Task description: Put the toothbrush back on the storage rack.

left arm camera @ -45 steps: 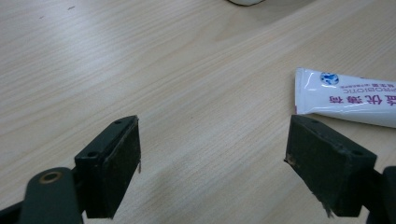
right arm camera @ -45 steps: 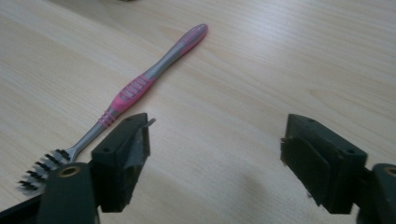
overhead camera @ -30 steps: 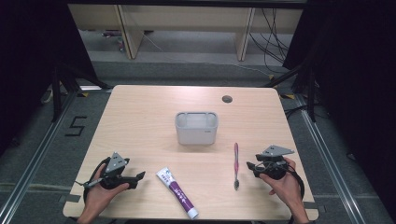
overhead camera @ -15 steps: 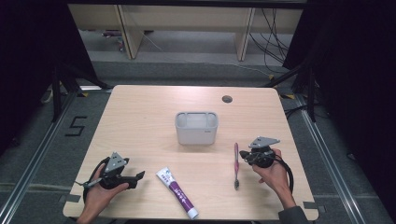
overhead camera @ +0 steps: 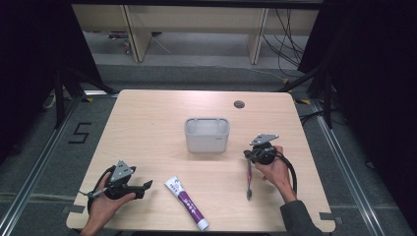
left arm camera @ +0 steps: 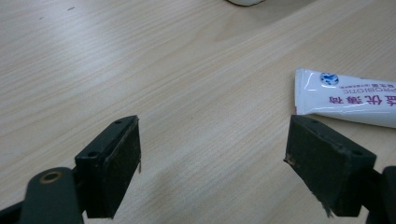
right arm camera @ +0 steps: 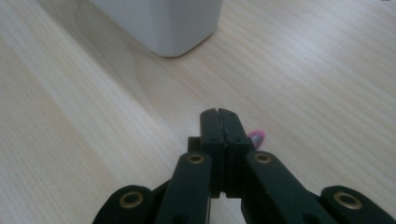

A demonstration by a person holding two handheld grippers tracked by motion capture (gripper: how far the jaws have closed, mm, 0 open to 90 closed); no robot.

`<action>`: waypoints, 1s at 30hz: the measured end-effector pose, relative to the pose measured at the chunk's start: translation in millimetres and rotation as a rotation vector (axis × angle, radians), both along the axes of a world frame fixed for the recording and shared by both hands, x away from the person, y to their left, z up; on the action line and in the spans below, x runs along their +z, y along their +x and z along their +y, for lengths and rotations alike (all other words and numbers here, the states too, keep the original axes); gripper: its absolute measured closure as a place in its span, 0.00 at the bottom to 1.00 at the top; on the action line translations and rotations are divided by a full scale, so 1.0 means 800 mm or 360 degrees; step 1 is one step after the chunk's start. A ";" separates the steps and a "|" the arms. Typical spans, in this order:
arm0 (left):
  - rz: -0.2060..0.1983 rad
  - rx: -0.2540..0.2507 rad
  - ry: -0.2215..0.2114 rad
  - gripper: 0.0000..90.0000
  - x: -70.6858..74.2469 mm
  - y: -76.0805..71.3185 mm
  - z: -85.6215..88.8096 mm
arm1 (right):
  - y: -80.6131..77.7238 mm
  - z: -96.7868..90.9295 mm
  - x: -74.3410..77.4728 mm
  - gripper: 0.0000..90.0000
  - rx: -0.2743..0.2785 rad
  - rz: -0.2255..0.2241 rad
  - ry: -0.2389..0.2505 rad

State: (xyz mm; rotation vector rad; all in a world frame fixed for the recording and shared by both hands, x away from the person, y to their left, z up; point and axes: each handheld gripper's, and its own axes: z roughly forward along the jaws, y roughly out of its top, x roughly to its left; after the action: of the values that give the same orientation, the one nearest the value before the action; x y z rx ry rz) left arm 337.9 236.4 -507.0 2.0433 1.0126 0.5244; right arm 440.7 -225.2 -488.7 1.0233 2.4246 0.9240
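A pink toothbrush [overhead camera: 249, 179] lies lengthwise on the table right of centre, its pink end [right arm camera: 257, 136] peeking out beside my right jaws. My right gripper [overhead camera: 247, 155] [right arm camera: 218, 114] is shut, jaws pressed flat together with nothing seen between them, tips low over the toothbrush's far end. A white and purple toothpaste tube [overhead camera: 187, 204] [left arm camera: 345, 98] lies near the front edge. At the front left, my left gripper [overhead camera: 145, 186] [left arm camera: 212, 140] rests open and empty, pointing toward the tube's flat end.
A white rectangular bin [overhead camera: 207, 133] [right arm camera: 163, 23] stands mid-table, just beyond and left of the right gripper. A small round cable hole [overhead camera: 239, 104] sits near the far edge of the wooden table [overhead camera: 147, 123]. Dark floor and metal rails surround it.
The right hand has moved left and away from the person, from beside the toothbrush's middle to its far end. The left hand has stayed put.
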 end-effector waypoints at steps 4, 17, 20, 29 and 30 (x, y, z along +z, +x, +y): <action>0.0006 -0.0004 -0.0010 0.20 -0.002 0.001 0.000 | 0.008 0.004 -0.005 1.00 0.0017 -0.0004 -0.0013; 0.0006 -0.0006 -0.0015 0.20 -0.003 0.000 -0.003 | 0.006 -0.021 -0.004 1.00 -0.0082 0.0134 -0.0027; 0.0008 -0.0013 -0.0006 0.20 -0.002 0.000 -0.002 | 0.002 -0.028 -0.005 1.00 -0.0099 0.0107 -0.0012; 0.0012 -0.0016 0.0002 0.20 -0.002 0.000 -0.003 | -0.022 -0.059 -0.003 1.00 -0.0144 0.0160 -0.0024; 0.0015 -0.0021 0.0005 0.20 -0.002 0.000 -0.002 | -0.022 -0.059 -0.003 1.00 -0.0144 0.0160 -0.0024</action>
State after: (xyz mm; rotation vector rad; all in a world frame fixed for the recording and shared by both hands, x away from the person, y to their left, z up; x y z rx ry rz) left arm 338.3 234.6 -508.7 2.0557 1.0037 0.5099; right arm 423.4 -272.6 -491.1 1.1905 2.4393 0.8413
